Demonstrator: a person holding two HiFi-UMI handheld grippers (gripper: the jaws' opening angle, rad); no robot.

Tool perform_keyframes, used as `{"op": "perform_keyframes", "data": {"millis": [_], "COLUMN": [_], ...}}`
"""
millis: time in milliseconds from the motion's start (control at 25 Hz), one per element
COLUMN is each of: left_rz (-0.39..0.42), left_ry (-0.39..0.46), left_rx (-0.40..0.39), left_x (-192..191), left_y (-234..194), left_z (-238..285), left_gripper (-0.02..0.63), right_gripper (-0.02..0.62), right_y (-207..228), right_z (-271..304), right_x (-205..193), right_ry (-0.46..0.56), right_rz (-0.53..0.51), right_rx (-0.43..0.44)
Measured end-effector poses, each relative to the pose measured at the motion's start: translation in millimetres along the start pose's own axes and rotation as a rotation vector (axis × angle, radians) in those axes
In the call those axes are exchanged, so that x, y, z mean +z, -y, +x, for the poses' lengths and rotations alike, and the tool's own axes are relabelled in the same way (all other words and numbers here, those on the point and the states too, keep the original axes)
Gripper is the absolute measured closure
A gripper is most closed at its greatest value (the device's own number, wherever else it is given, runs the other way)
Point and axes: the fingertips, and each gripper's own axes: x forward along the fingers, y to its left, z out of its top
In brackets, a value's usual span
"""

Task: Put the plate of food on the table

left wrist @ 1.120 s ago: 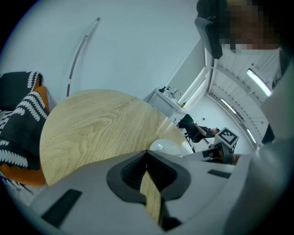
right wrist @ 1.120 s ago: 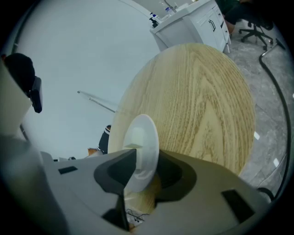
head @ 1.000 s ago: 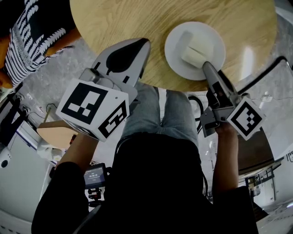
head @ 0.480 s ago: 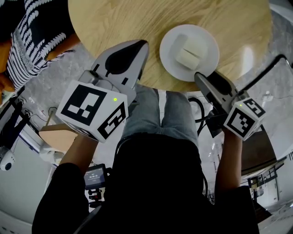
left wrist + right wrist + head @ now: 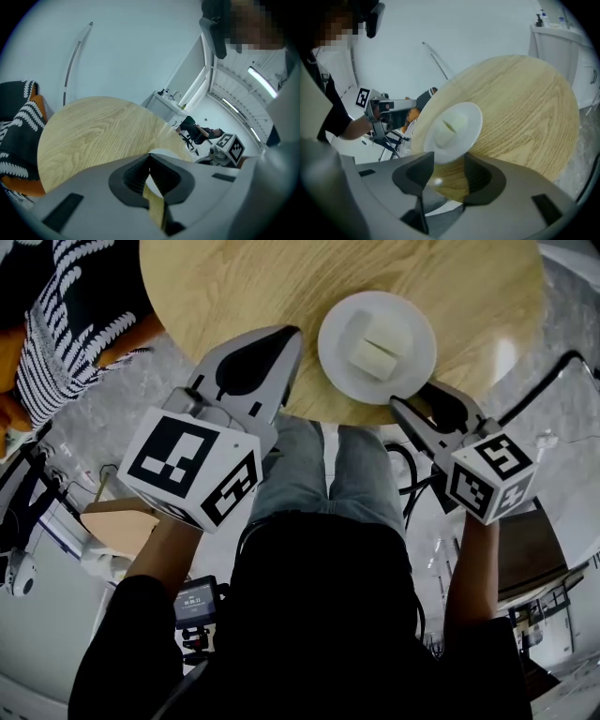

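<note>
Right gripper (image 5: 415, 397) opened empty, plate (image 5: 328, 348) near table (image 5: 281, 287) edge

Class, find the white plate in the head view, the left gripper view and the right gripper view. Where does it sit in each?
Head view: the plate is upper middle, at the table's near edge.
Left gripper view: the plate shows only as a white sliver, low centre, peeking over the jaws.
Right gripper view: the plate is centre-left, just above the jaws.
Shared landmark: the round wooden table under it.
</note>
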Motion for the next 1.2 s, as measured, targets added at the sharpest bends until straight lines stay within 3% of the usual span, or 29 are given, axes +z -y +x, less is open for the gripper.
{"op": "perform_keyframes", "data": {"millis": [480,760,1040,1200], "left_rz": [0.033,0.070,0.096,0.125], "left_ry": [0.042,0.084,0.160,0.215], "left_rx": [-0.004,-0.001,0.021,0.026], "left_x": [21,46,77,97], "left_y": [12,22,30,37], "left_z": [-9,-18,-38,-51], "left_gripper": [0.600,0.600,0.600,0.601], "right_gripper": [0.405,0.411,0.414,0.461], "right_y": [14,14,-1,-6], "right_z": [6,0,-26,-43], "right_x": [-8,13,47,74], "right_ry": [-0.053,0.042,0.127,0.190], "right_rz": [-0.061,0.032,-0.038,-0.086], "right_rx": [-0.089,-0.050,-0.060,-0.109]}}
